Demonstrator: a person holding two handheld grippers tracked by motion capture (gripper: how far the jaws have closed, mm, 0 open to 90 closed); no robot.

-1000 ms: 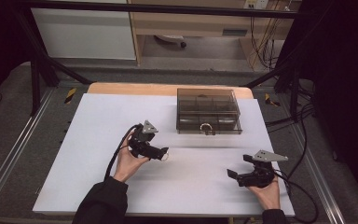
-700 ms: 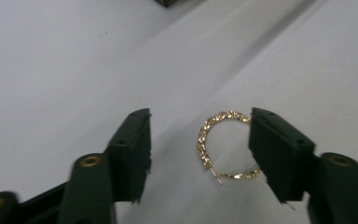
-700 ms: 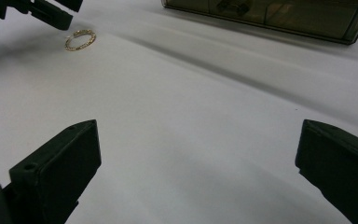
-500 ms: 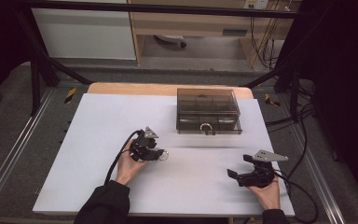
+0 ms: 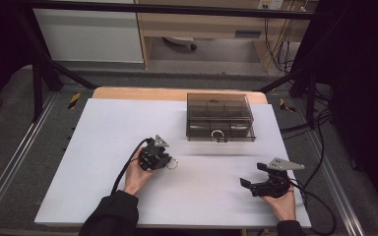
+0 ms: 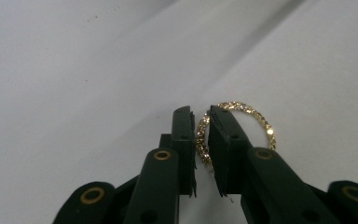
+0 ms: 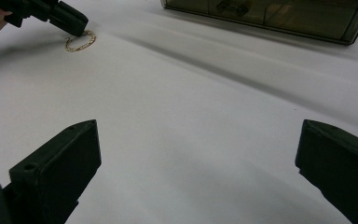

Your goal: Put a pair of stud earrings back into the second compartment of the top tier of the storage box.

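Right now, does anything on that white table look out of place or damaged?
Nothing stands out. The left hand-held gripper pinches a thin gold ring of sparkling stones low over the white table. The smoky transparent plastic compartment box sits shut and square. The right hand-held gripper rests open, apart from both.

Box [image 5: 220, 116]: on the table [image 5: 98, 128], at the far middle.
Ring [image 5: 172, 163]: nearer than the box, to its left.
Left gripper [image 5: 163, 161]: at the ring.
Right gripper [image 5: 254, 178]: near right, well apart from the ring.

Black tongs [image 5: 163, 161] with brass rivets, grey plate, black cable, dark sleeves.
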